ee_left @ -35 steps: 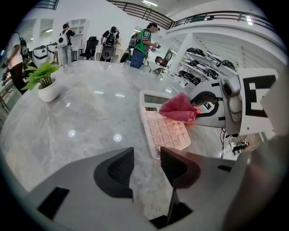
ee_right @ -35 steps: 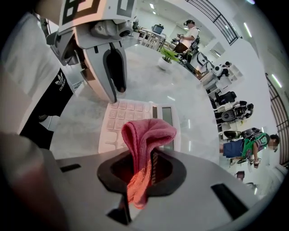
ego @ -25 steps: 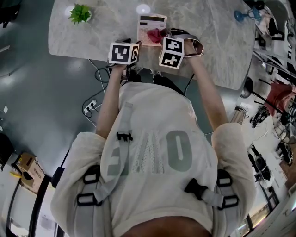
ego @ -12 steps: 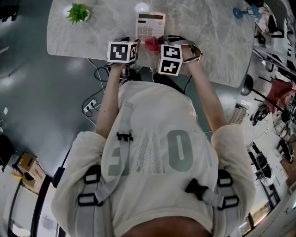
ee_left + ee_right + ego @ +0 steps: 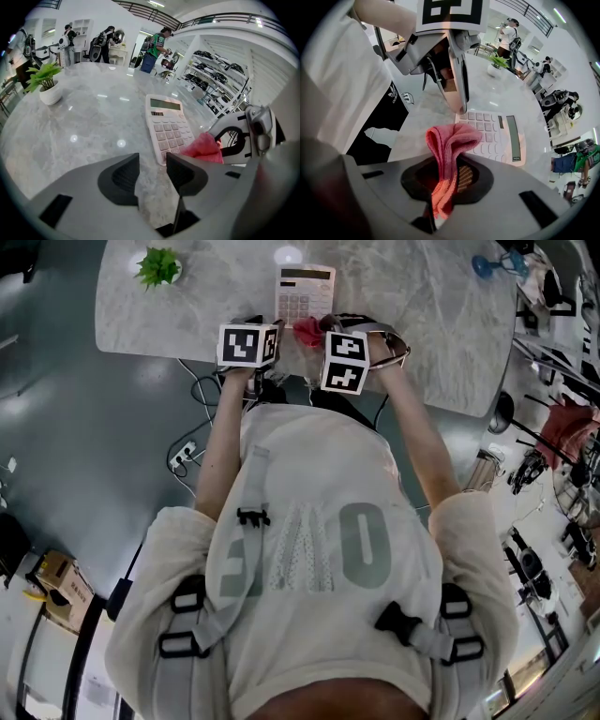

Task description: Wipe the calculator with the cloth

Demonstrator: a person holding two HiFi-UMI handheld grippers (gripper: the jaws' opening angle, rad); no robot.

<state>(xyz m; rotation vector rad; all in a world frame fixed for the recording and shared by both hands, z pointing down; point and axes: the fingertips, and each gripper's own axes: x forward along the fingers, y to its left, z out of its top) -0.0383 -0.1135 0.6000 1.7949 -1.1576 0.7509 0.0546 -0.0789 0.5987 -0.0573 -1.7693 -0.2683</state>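
A white calculator (image 5: 305, 292) lies flat on the marble table (image 5: 187, 306), its display on the far side. My right gripper (image 5: 445, 180) is shut on a folded pink-red cloth (image 5: 449, 145). The cloth (image 5: 307, 330) hangs at the calculator's near edge, just off the keypad (image 5: 490, 133). My left gripper (image 5: 152, 171) stands open with nothing between its jaws, on the table left of the calculator (image 5: 168, 126) and apart from it. The cloth (image 5: 204, 147) shows at its right, under the right gripper (image 5: 243, 136).
A small potted plant (image 5: 159, 268) stands at the table's far left corner. A blue object (image 5: 495, 271) sits at the far right. The table's near edge runs just under both grippers, with cables (image 5: 202, 390) on the floor below. Racks and people stand beyond.
My right gripper has drawn the cloth back off the calculator's keys toward the near edge. The keypad now shows uncovered. The left gripper has stayed put.
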